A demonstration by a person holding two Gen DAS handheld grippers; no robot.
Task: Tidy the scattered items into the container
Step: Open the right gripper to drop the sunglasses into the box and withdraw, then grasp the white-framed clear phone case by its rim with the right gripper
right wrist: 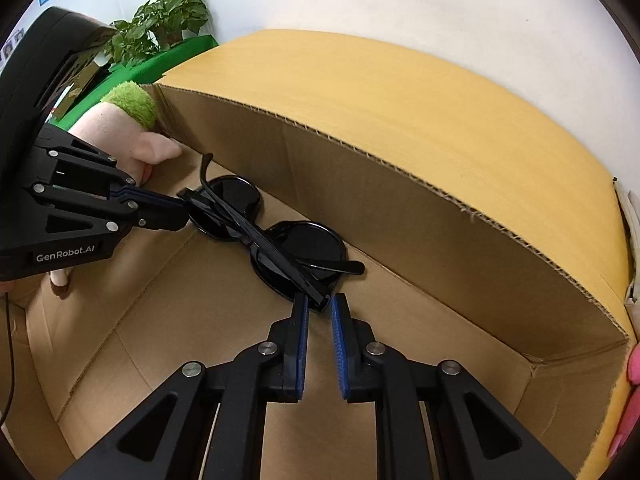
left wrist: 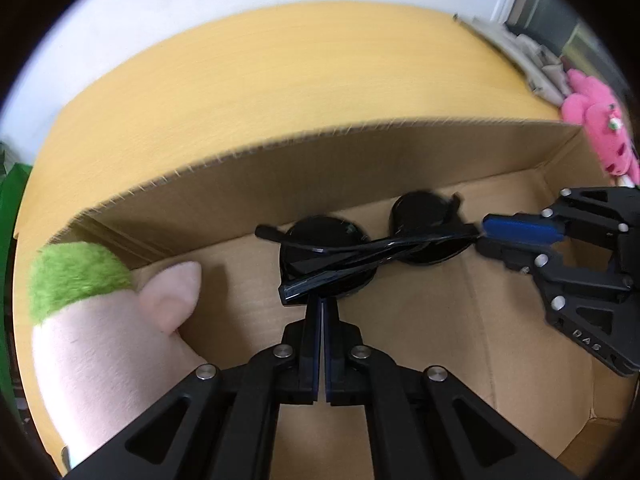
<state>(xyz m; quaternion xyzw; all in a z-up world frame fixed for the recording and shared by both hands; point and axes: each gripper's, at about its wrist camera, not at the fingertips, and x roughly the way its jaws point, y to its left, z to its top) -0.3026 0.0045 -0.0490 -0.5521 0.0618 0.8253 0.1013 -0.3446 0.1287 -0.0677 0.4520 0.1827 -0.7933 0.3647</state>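
- A pair of black sunglasses (left wrist: 344, 256) with folded temples sits inside an open cardboard box (left wrist: 320, 168), near the foot of its far wall; whether the lenses rest on the box floor or hang just above it cannot be told.
- The left claw (left wrist: 321, 304) has its two fingers pressed together on one end of the sunglasses, at the hinge corner of the frame; the right wrist view shows the same pinch from the side, the left claw (right wrist: 182, 210) closed tightly on the frame end.
- The right claw (right wrist: 320, 304) stands slightly spread, its blue-padded fingers either side of the other end of the frame, with a visible gap between pad and frame on the right side.
- In the left wrist view the right claw (left wrist: 480, 236) reaches in from the right, tips at the far temple end; contact there is too blurred to judge.
- A plush toy (left wrist: 100, 320), pale pink with a green fuzzy patch, lies in the left corner of the box, one pink ear pointing toward the sunglasses but well apart from them.
- The box stands on a light wooden table (left wrist: 280, 72) that runs up to a white wall.
- A pink plush (left wrist: 600, 128) lies outside the box, just past its right corner.
- A potted green plant (right wrist: 160, 20) stands on a green surface beyond the left end of the table.
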